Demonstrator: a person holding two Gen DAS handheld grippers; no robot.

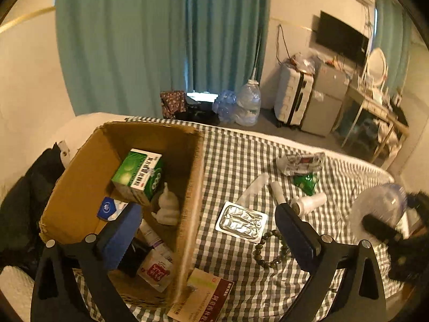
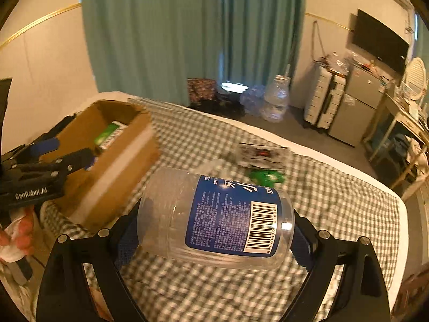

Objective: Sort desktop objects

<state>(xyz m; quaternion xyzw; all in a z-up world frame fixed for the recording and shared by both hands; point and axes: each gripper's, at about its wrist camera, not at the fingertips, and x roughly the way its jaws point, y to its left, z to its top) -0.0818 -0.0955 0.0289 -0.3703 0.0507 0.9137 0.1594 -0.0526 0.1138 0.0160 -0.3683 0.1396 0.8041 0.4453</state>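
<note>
A cardboard box [image 1: 193, 177] stands on the checked cloth [image 1: 236, 161] at the left; it holds a green medicine box [image 1: 139, 174], a white figurine [image 1: 167, 206] and sachets. My left gripper [image 1: 206, 230] is open and empty, its jaws astride the box's right wall. My right gripper [image 2: 214, 233] is shut on a clear plastic jar [image 2: 214, 217] with a blue label, held sideways above the cloth to the right of the box [image 2: 112, 161]. The jar also shows in the left wrist view [image 1: 380, 209]. The left gripper also shows in the right wrist view [image 2: 69, 151].
On the cloth lie a foil blister pack [image 1: 241, 221], a bead bracelet [image 1: 270, 249], a white bottle [image 1: 311, 202], a green packet [image 1: 305, 182], a printed wrapper [image 1: 303, 162] and a red-and-cream carton [image 1: 203, 295]. The bed's far edge drops to the floor with a water jug [image 1: 248, 102].
</note>
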